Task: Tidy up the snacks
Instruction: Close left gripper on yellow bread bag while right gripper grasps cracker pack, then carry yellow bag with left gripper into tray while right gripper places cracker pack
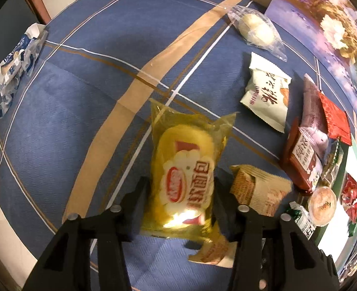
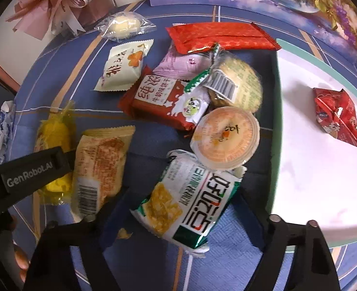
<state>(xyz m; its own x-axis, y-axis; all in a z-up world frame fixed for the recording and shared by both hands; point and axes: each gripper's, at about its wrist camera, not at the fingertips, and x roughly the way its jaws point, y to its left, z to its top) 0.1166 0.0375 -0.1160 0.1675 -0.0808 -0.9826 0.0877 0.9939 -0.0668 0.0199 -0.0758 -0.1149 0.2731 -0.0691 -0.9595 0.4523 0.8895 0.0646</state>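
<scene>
My left gripper is shut on a yellow bread packet, with both pads pressed into its lower sides above the blue cloth. The same packet shows in the right wrist view beside the left gripper's finger. My right gripper holds a green and white cracker packet, its pads against the packet's two long sides. A jelly cup lies just beyond that packet. At the right stands a white tray with a teal rim, and a red packet lies in it.
A beige packet, red milk biscuit packet, round cracker pack, long red packet, white packet and clear-wrapped bun crowd the cloth. A blue and white wrapper lies far left. A flower picture leans at the back.
</scene>
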